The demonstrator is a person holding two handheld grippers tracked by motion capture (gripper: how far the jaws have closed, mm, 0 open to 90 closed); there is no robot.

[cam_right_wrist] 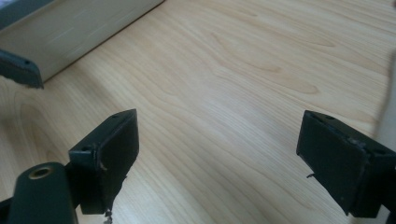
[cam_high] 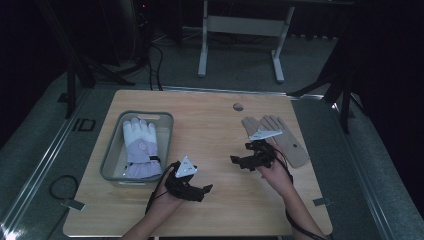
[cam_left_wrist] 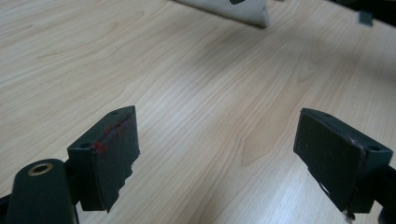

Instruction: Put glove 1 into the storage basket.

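Note:
A white and lavender glove lies inside a grey bin at the table's left. Flat on the wood at the right lies a tan glove, fingers pointing away from me. My left gripper hovers near the front middle, right of the bin, pointing right. Its jaws stand open over bare wood in the left gripper view, with a pale glove edge far ahead. My right gripper sits just left of the tan glove, pointing left. It is open with nothing between its jaws.
The bin's pale wall shows ahead in the right gripper view. A small round grommet sits near the table's far edge. Beyond the table stand a white desk frame and dark tripod legs. Cables trail off the front edge.

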